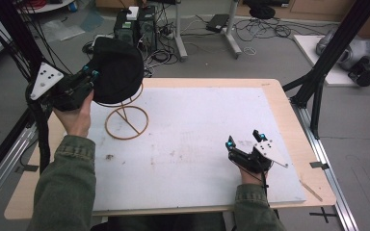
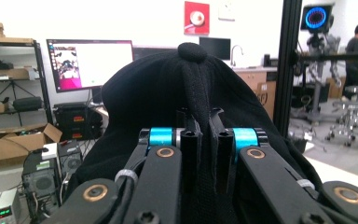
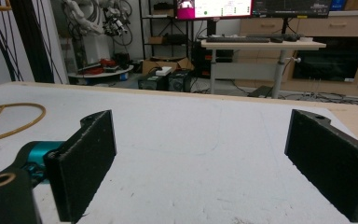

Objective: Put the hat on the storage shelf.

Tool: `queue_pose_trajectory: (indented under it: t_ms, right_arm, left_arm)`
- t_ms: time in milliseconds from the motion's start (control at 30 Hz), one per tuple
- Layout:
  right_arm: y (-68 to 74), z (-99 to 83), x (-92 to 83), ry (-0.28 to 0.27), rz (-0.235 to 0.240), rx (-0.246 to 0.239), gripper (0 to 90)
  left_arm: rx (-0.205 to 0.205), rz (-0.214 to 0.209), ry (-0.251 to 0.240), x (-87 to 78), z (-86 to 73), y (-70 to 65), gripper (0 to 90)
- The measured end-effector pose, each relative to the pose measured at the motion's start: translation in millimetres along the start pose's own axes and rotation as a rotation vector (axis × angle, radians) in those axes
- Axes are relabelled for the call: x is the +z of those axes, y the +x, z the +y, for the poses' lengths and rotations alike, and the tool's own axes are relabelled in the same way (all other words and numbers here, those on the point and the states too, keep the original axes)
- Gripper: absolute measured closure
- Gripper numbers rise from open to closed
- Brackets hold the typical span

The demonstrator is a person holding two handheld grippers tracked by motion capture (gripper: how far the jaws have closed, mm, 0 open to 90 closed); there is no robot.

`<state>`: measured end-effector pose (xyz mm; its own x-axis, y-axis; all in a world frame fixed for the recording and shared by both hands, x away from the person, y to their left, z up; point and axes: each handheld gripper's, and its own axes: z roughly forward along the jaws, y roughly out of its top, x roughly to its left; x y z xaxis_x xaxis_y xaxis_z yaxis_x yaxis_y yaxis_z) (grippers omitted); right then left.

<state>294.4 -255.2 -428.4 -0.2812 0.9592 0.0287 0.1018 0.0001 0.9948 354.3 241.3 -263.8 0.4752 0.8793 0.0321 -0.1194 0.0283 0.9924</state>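
Nearest the camera in the left gripper view, the two black jaws of the left gripper (image 2: 204,135) stand pressed together on a fold of the black cap (image 2: 168,88), so the cap is pinched firmly in that gripper. In the high view the cap (image 1: 118,70) hangs from the left gripper (image 1: 89,74) above the far left part of the table (image 1: 279,94), over the top of a wire stand (image 1: 126,120) whose round base rests on the white mat (image 1: 197,144). Whether the cap already touches the stand's upper loop cannot be told, since the cloth hides it.

The right gripper (image 1: 244,139) rests low on the mat near the right edge, well apart from the cap; in its own view its jaws stand wide apart with nothing between them.

The step in hand looks like hanging the cap on the stand. The next move likely calls for lowering the cap until its crown sits over the loop, keeping it centred so the light stand does not tip, and only then letting the jaws part.
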Motion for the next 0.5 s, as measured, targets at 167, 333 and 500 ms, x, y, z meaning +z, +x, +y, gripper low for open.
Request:
queue_pose_trajectory:
  t_ms: [167,333,500]
  right_arm:
    - [-0.4,0.1,0.5,-0.003,-0.001,0.001,7.9]
    - [-0.2,0.3,0.7,-0.002,-0.002,0.002,7.9]
    - [-0.4,0.2,1.4,0.002,0.002,0.001,7.9]
  left_arm:
    - [0.017,0.002,0.010,0.1,-6.6,-5.9,85.6]
    - [0.022,0.018,0.037,3.8,-14.6,-5.8,85.5]
    - [-0.002,0.046,0.042,7.6,-18.8,-0.6,85.5]
